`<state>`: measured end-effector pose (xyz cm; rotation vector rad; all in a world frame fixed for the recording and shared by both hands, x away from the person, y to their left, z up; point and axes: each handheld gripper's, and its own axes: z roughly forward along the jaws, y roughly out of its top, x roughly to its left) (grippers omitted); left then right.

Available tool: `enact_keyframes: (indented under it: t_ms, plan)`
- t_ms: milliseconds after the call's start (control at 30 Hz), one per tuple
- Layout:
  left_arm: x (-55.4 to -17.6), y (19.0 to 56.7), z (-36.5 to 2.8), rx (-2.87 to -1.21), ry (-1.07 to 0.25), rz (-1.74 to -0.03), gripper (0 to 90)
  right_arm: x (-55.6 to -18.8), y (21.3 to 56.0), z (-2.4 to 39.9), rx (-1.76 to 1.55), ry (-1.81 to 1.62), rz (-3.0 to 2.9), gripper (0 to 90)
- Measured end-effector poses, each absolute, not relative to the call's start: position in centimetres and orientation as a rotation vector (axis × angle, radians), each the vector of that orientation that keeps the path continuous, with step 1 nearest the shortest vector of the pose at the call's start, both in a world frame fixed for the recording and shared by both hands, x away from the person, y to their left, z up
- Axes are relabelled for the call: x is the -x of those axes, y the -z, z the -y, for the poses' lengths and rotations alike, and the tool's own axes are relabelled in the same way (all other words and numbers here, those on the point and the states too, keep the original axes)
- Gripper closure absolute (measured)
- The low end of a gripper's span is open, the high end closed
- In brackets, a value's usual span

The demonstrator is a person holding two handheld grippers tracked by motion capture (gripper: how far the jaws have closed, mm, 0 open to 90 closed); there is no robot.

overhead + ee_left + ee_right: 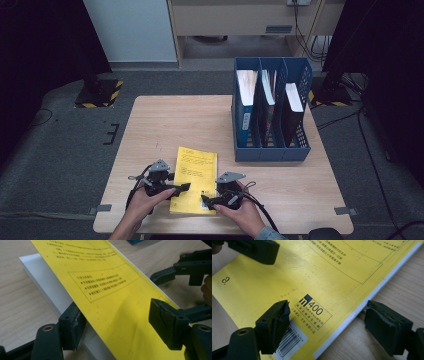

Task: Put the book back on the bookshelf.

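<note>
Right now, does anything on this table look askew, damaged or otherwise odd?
Slightly. The yellow book lies a little askew to the table edge. The pad on one jaw of the right tongs looks frayed and torn. The blue file rack stands upright with its books inside.

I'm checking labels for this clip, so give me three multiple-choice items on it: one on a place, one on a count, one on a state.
1. Where does the yellow book lie?
A. in the blue rack
B. flat on the table's near edge
C. on the floor

2. How many compartments has the rack?
A. two
B. three
C. five

3. How do the right gripper's jaws stand?
A. open, astride the book's edge
B. shut beside the book
C. clamped on the rack

Key: 1 B, it lies flat between the hands; 2 B, two dividers make three; 3 A, a gap shows beside each pad.
</note>
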<state>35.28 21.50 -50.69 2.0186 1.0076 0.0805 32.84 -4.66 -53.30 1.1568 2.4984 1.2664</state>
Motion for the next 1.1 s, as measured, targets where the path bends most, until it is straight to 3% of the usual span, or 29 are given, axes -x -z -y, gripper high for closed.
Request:
enact_keyframes:
  t_ms: [333, 833, 1100]
  plan:
    - [-37.8, 50.2, -20.7, -2.065, -0.044, -0.969, 33.9, -32.8, 53.3, 4.7, -1.158, -1.271, -2.502, 20.1]
    - [-38.3, 50.7, -19.7, -2.155, -0.029, -0.940, 43.7, -32.8, 53.3, 4.7, -1.148, -1.273, -2.502, 20.0]
    - [-39.1, 50.4, -19.3, -2.210, 0.026, -0.927, 44.4, -32.8, 53.4, 4.7, -1.147, -1.277, -2.500, 19.9]
